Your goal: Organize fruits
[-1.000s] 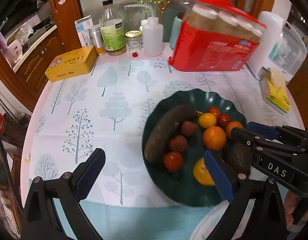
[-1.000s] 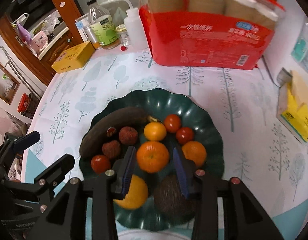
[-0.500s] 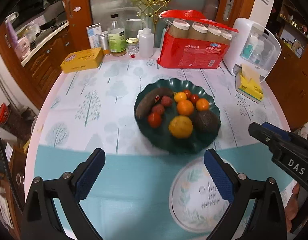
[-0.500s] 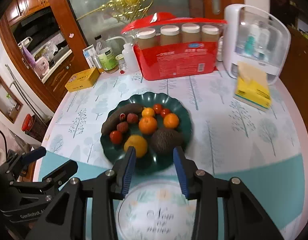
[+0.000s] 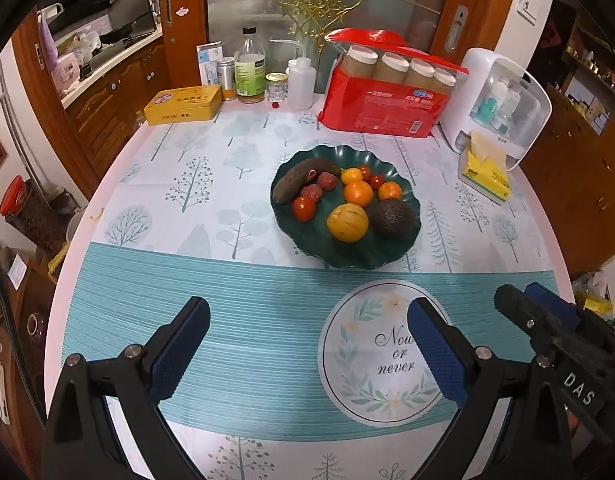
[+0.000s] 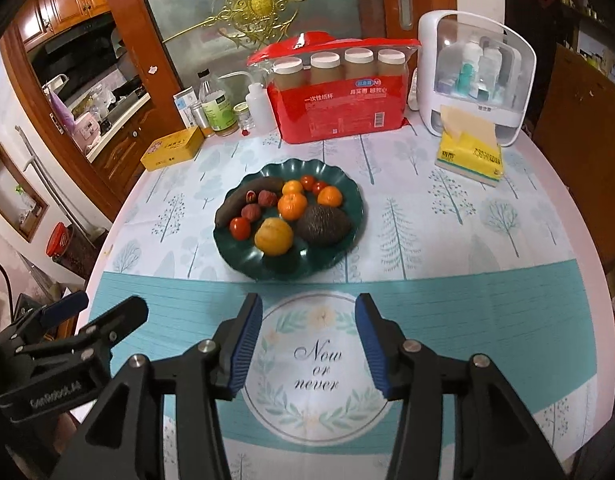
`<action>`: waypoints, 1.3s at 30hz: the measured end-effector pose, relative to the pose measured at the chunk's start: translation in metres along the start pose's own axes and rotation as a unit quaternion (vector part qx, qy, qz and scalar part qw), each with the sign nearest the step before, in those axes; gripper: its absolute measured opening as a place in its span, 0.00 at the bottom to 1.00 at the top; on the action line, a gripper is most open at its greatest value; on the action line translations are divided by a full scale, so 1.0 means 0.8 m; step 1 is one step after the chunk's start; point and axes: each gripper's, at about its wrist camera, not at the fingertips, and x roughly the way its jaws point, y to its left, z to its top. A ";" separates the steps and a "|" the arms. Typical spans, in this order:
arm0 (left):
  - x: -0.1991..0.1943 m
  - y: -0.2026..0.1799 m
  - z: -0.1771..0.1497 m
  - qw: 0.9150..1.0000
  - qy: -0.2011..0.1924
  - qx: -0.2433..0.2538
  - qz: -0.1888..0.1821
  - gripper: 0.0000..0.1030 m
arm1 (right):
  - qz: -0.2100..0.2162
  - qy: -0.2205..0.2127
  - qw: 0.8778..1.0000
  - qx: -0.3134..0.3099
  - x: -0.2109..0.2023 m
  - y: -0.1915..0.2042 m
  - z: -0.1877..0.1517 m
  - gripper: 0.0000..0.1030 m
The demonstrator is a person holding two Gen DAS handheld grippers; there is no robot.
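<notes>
Fruits all sit on the green plate [image 6: 349, 236] mid-frame on the bench. Left gripper [image 5: 307, 344] wide open, empty; right gripper [image 6: 309, 344] opening, nothing between. Looks finished; next only a check.

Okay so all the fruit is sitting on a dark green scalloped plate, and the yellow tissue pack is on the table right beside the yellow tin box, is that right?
Not quite. The fruit does sit on the dark green scalloped plate, but the yellow tissue pack is not beside the yellow tin box. It lies across the table, in front of the white storage case; the right wrist view shows this.
</notes>
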 end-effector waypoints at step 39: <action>-0.013 -0.034 0.000 0.999 -0.001 0.032 0.012 0.95 | -0.031 -0.023 0.999 -0.012 -0.022 -0.008 -0.003 0.48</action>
